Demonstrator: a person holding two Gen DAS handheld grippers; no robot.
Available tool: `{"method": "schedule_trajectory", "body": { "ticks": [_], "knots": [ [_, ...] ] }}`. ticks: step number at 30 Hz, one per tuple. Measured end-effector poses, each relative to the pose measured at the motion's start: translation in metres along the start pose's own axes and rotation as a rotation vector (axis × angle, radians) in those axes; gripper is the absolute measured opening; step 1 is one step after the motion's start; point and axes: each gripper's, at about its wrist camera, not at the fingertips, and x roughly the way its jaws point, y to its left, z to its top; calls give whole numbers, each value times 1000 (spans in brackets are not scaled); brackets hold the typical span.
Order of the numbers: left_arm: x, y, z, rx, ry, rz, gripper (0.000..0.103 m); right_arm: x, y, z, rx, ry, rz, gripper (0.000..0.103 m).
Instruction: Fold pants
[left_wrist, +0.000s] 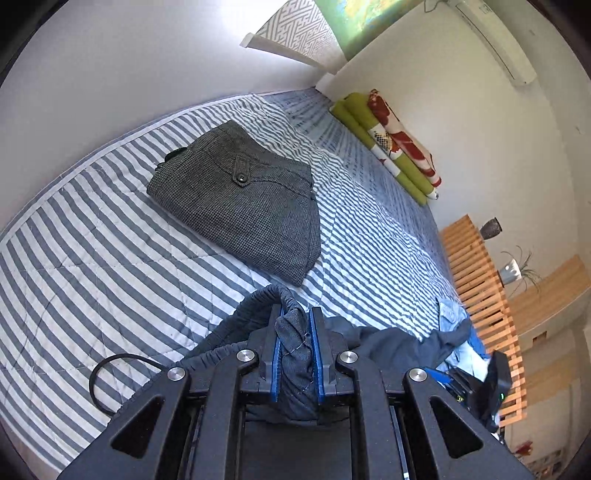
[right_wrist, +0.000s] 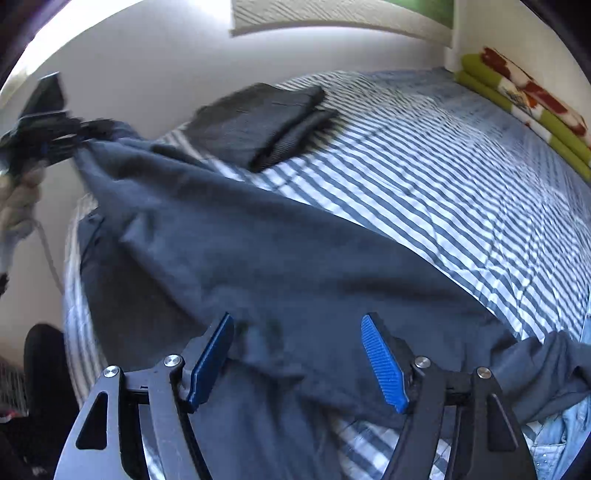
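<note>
Right tongs (right_wrist: 297, 363) gape over dark blue pants (right_wrist: 258, 258) (left tongs (right_wrist: 79, 134) pinching their far end) on striped bedspread (right_wrist: 424, 166)

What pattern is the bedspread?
Blue-grey and white stripes on the bedspread, clearest in the left wrist view.

Striped bed (left_wrist: 110, 240) w/ folded grey pants (left_wrist: 240, 195) (navy pants (right_wrist: 277, 258) too).

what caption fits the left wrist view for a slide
Left gripper shut on navy pants waistband above striped bed, folded grey pants behind.
</note>
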Motion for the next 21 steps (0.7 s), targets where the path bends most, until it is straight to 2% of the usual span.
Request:
{"method": "schedule_trajectory", "body": {
  "ticks": [4,7,8,9,10,11,13,15,18,21],
  "knots": [
    [-9,-1,-2,-13,-18,-21,13,9,24,-6,-147,35,-88,74],
    [-23,-5,-6,-9,-39,-15,13,33,28,-1,-181,79,-230,70],
    [-33,-6,-8,-12,-56,-12,13,37,27,1,-176,95,-268,40],
    [-41,-7,-10,-13,-72,-12,13,42,21,5,-141,134,-314,1],
    [-54,-9,-11,-11,-94,-17,12,35,16,9,-100,124,-308,4],
    [-69,-13,-11,-4,-123,-21,12,24,14,12,-73,88,-294,1],
    [-99,-19,-7,16,-187,-14,12,-16,11,25,-21,-23,-245,1],
    [-118,-24,2,18,-226,-9,13,-51,9,44,-5,-125,-242,1],
    [-123,-31,29,32,-267,22,13,-81,5,86,0,-237,-310,1],
    [-97,-39,68,39,-296,89,13,-74,-9,143,3,-287,-469,1]
  ]
}}
